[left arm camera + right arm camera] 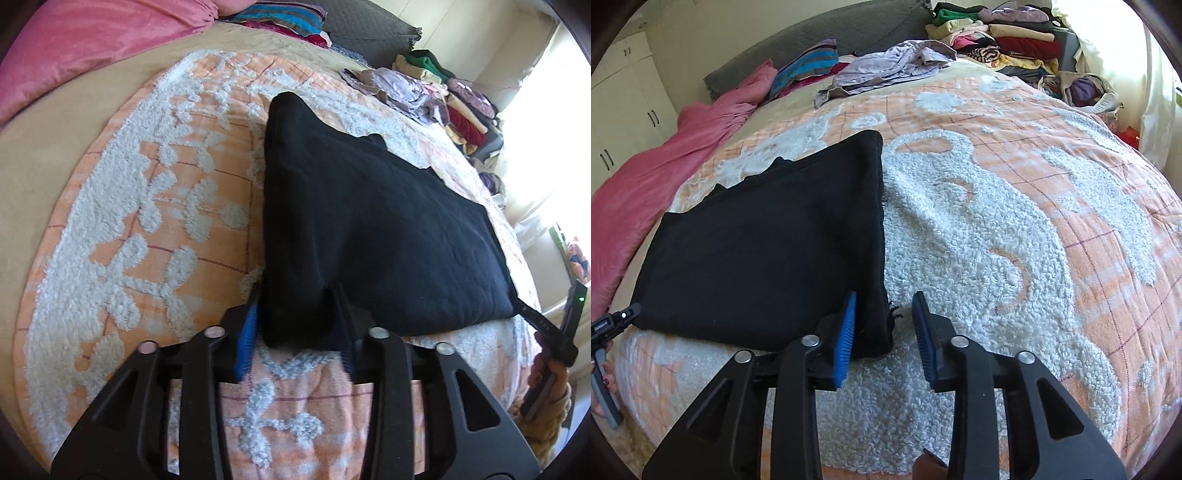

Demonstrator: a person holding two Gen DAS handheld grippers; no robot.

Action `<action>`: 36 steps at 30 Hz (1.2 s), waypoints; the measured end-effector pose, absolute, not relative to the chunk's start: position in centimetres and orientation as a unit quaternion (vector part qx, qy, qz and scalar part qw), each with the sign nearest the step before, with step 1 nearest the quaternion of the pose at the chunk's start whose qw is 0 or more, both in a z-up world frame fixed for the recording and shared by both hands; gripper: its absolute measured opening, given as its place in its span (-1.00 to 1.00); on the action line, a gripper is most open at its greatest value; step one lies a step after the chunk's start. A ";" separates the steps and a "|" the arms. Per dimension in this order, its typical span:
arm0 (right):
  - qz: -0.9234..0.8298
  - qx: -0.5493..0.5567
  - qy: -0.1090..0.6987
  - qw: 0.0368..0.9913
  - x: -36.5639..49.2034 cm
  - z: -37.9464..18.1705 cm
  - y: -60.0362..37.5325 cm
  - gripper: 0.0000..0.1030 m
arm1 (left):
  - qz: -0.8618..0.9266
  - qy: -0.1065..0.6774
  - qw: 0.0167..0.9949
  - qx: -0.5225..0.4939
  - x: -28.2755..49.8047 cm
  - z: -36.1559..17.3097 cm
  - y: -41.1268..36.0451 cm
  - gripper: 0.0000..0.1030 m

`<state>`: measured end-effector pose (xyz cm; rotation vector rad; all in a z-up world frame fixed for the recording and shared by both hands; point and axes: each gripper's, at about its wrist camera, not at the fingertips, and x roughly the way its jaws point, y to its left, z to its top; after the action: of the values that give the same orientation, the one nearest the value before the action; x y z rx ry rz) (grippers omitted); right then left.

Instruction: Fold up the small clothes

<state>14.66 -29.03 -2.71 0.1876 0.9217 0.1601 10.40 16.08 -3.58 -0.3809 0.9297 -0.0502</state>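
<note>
While the folded black garment [369,229] lies flat on the orange-and-white tufted bedspread [147,221] of the bed, both claws sit at its near edge. The left claw [295,332] has the garment's near left corner between its blue pads, which stand slightly apart and do not visibly press the cloth. The right claw [886,339] stands apart too, its left pad against the garment's near right corner and its right pad over bare bedspread. Beyond the garment's far edge lie a crumpled lilac garment [886,66] and a stack of folded clothes [1004,37].
</note>
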 end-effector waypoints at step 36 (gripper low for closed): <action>0.068 0.098 0.363 0.924 12.5 -0.2 -28.9 0.92 | -0.006 0.412 0.902 -0.131 8.5 -0.6 14.4 0.81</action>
<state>12.51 -28.90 -0.23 0.2003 0.7456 0.1404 8.51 14.42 -0.61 -0.2701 0.8514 -0.0120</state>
